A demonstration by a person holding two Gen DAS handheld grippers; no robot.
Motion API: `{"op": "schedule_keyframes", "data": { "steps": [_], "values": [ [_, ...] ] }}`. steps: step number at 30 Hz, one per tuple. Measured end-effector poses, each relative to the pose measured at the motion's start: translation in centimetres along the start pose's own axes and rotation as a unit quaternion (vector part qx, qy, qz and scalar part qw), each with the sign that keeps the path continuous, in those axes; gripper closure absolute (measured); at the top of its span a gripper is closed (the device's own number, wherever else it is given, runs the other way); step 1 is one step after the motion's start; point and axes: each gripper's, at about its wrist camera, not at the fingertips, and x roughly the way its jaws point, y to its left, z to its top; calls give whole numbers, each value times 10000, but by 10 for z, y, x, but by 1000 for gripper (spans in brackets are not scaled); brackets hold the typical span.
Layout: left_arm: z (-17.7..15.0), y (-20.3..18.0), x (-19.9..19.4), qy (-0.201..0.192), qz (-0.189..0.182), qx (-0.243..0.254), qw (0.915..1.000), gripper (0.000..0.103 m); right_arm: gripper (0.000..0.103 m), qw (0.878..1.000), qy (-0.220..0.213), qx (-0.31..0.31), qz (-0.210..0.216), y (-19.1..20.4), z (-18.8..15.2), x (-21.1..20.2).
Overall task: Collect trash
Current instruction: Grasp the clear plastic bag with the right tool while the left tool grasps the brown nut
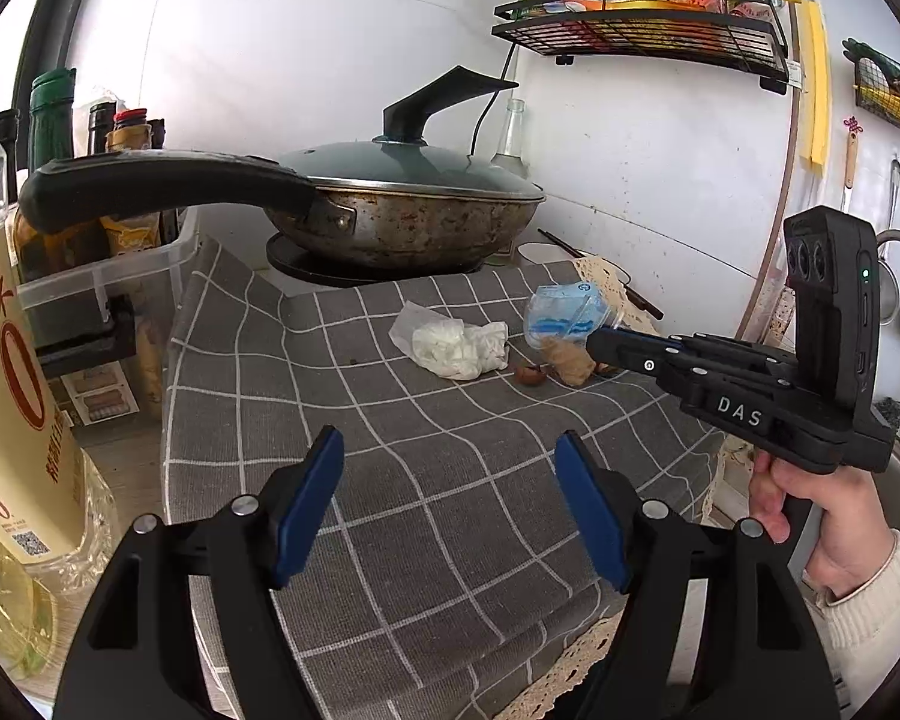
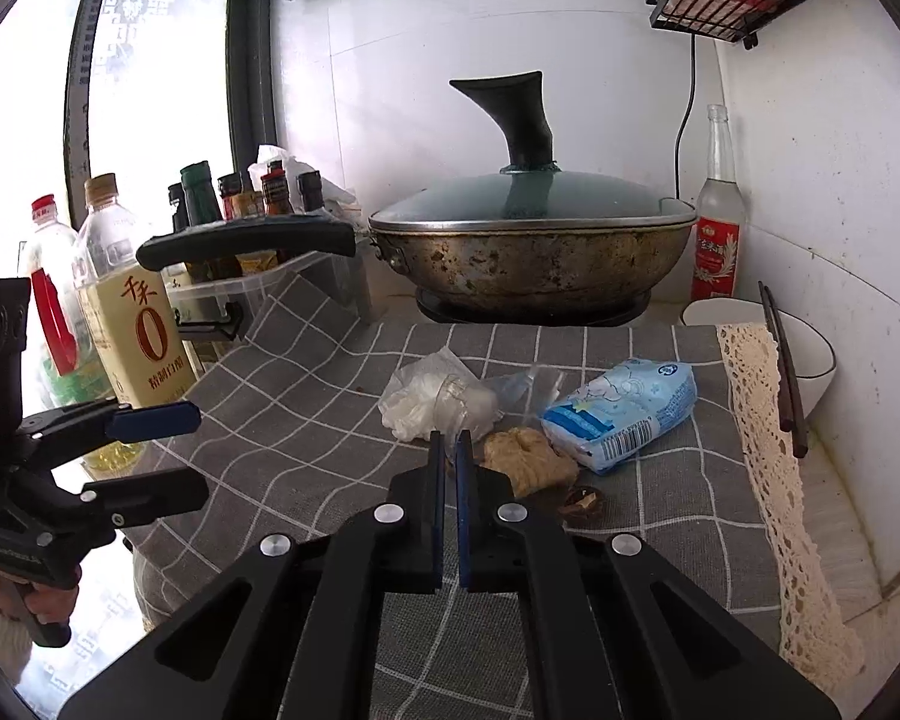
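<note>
On the grey checked cloth (image 1: 426,480) lie a crumpled white tissue in clear plastic (image 1: 456,343), a blue-white wrapper packet (image 1: 564,312), a brown crumpled paper lump (image 1: 567,357) and a small nut shell (image 1: 531,375). The same pieces show in the right wrist view: tissue (image 2: 432,399), packet (image 2: 624,414), brown lump (image 2: 528,459), shell (image 2: 582,504). My left gripper (image 1: 450,480) is open and empty, well short of the trash. My right gripper (image 2: 449,450) is shut with nothing seen between its pads, tips just left of the brown lump.
A lidded wok (image 1: 402,204) sits on a burner behind the cloth, its long handle (image 1: 168,189) reaching left. Oil and sauce bottles (image 2: 132,312) stand at the left. A white bowl with chopsticks (image 2: 780,354) and a glass bottle (image 2: 717,222) stand at the right, near the wall.
</note>
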Motion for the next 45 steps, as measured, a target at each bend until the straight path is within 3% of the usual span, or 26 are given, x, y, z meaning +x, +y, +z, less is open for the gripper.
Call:
{"op": "schedule_keyframes", "data": {
  "steps": [12,17,19,23,33,35,36,37,45],
  "values": [
    [29,-34,49,227,-316,581,9976,27,102,9959,-595,592,342,-33,22,-45],
    [32,-39,82,544,-310,489,9968,45,102,9964,-620,521,233,-36,19,-57],
    [31,-39,92,703,-240,446,9962,57,102,9968,-609,467,215,-35,16,-59],
    [30,-40,108,995,-121,389,9942,58,102,9973,-576,409,196,-34,12,-60],
    [41,-39,127,1298,54,205,9913,59,102,9968,-565,506,263,-38,5,-60],
    [42,-40,130,1320,118,231,9909,65,102,9967,-559,512,289,-37,4,-61],
    [43,-39,131,1309,175,256,9909,78,102,9967,-558,508,299,-35,4,-63],
    [43,-38,132,1291,187,253,9911,82,102,9968,-554,497,302,-33,3,-64],
    [40,-41,101,911,222,228,9953,82,102,9975,-531,341,322,-15,5,-79]
  ]
}}
